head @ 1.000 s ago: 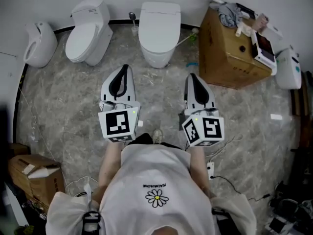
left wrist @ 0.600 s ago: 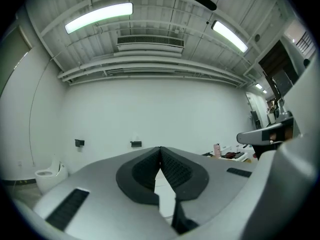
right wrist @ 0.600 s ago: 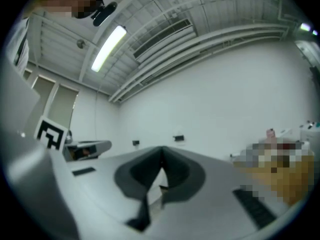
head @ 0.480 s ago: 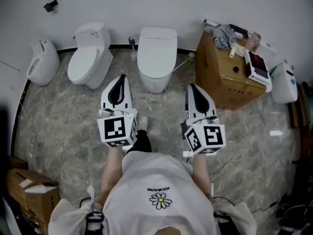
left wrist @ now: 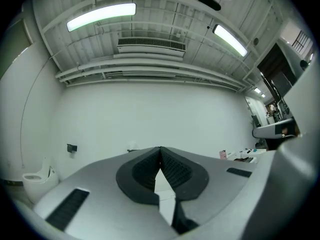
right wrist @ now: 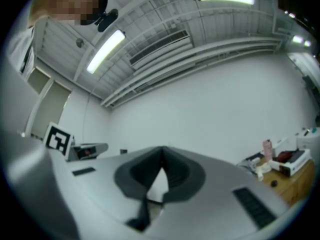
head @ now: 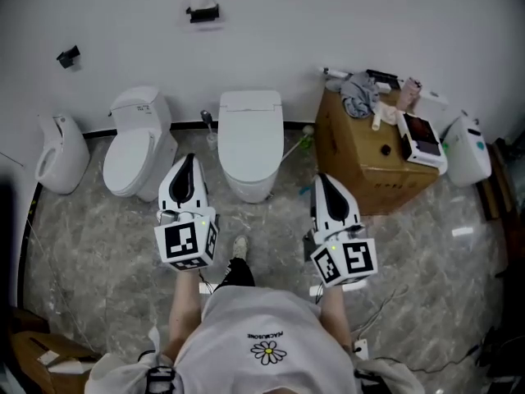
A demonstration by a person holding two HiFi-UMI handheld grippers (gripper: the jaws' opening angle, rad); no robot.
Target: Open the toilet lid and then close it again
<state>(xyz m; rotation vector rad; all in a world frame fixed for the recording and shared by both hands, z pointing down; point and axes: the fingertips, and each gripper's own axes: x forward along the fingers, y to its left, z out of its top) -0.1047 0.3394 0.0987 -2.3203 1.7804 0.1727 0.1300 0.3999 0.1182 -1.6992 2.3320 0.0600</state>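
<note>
At 6 o'clock in the head view is the person's white shirt (head: 262, 335), printed with a daisy emblem and one line of lettering too small to read. The left gripper (head: 188, 161) sits at 11 o'clock and the right gripper (head: 321, 179) at 1 o'clock, each carrying a cube with black-and-white square markers. In the left gripper view, the left gripper's (left wrist: 160, 149) jaws are clenched pad to pad with nothing between them. The right gripper view shows the right gripper (right wrist: 161, 150) in the same condition. Both point toward the white wall (head: 271, 31). The toilet (head: 250, 142) stands at 12 o'clock, between and beyond both tips and apart from them, with its lid down. A second toilet (head: 131, 150) stands at 10 o'clock; its tank sticker is illegible. A cardboard box (head: 361, 171) stands at 2 o'clock.
</note>
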